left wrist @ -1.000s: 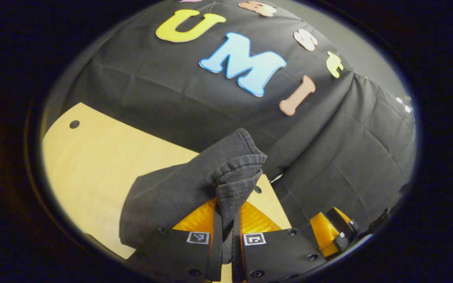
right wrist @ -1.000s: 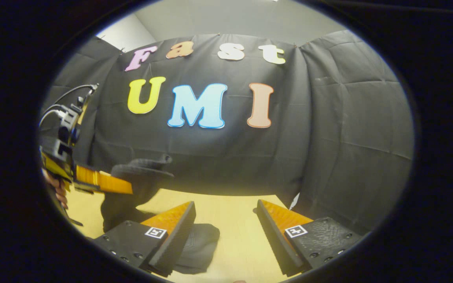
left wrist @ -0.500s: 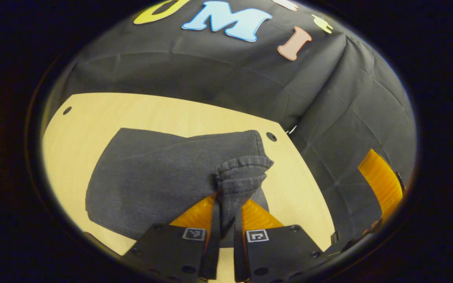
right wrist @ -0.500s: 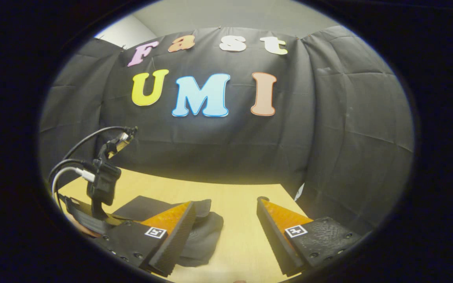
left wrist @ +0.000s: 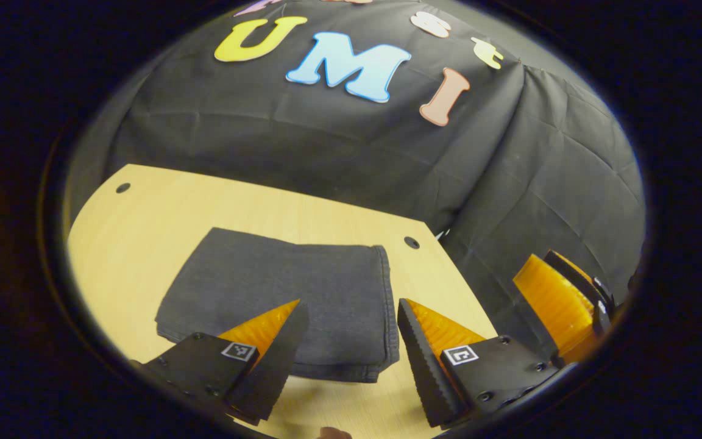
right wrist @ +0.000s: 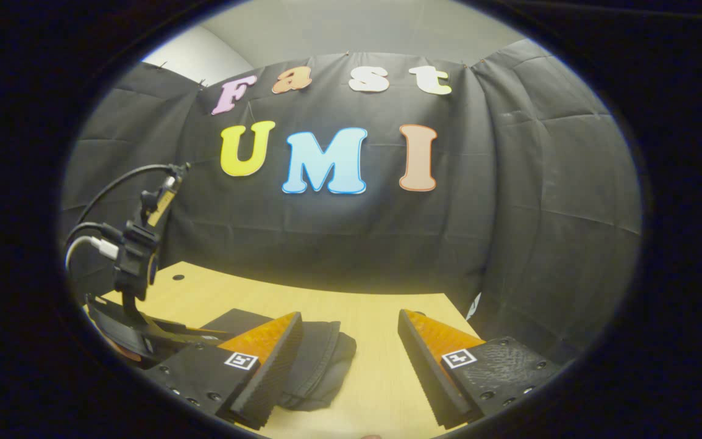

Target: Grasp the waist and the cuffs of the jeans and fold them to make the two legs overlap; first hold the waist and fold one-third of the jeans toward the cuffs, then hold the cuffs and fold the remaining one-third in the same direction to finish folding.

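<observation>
The left gripper (left wrist: 348, 314) hangs low with its fingers spread wide apart, nothing between them. The right gripper (right wrist: 348, 326) sits just to its right, fingers likewise parted and holding nothing, pointing the same way toward the far side.

This is a staged recording booth, not a lived-in home. Black cloth (right wrist: 509, 201) hangs as the far and right walls, creased and pinned along its top edge, with a plain pale wall (right wrist: 351, 27) above it. A bare light-wood table (left wrist: 144, 238) with round holes near its corners stands against the cloth, under even indoor lighting.
</observation>
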`<state>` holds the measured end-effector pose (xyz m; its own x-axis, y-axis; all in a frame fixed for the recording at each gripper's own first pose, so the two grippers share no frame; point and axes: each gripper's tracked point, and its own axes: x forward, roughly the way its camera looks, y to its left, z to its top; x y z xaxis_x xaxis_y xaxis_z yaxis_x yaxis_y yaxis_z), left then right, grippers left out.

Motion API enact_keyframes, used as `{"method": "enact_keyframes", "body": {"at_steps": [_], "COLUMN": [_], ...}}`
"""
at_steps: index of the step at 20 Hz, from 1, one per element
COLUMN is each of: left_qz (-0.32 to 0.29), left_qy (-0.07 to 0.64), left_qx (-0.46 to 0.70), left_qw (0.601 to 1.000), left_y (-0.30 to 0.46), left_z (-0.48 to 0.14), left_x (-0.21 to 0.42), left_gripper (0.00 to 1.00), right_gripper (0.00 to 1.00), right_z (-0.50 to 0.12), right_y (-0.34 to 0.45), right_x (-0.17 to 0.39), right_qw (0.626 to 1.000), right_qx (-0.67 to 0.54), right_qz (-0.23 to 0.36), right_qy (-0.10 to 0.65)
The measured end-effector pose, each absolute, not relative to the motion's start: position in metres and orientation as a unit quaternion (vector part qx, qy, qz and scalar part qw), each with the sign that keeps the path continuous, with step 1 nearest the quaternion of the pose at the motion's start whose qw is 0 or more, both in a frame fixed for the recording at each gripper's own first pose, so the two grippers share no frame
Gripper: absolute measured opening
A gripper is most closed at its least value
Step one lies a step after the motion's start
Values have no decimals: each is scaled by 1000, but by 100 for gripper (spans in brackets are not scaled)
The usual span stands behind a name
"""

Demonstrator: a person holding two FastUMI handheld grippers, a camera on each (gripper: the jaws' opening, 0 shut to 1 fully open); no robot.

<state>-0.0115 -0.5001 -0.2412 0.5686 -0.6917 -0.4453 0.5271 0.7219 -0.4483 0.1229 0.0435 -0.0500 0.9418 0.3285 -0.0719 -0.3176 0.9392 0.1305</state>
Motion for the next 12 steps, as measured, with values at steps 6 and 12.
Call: {"method": "enact_keyframes", "body": {"at_steps": [6,12], "left_qz": [-314,-267], "left_qy": [163,52], "left_qx": [-83,-44], "left_qw": [932,961], "left_y": [-421,-356], "left_z": [-152,-82], "left_x": [-2,1], "left_gripper": [98,96], "right_gripper": [93,94], "right_z": [-16,9], "right_y": [34,41], "right_x": [104,71], "right_qw": [991,995], "right_qx": [49,32], "right_qz": [127,96], "right_qy": [9,-12]}}
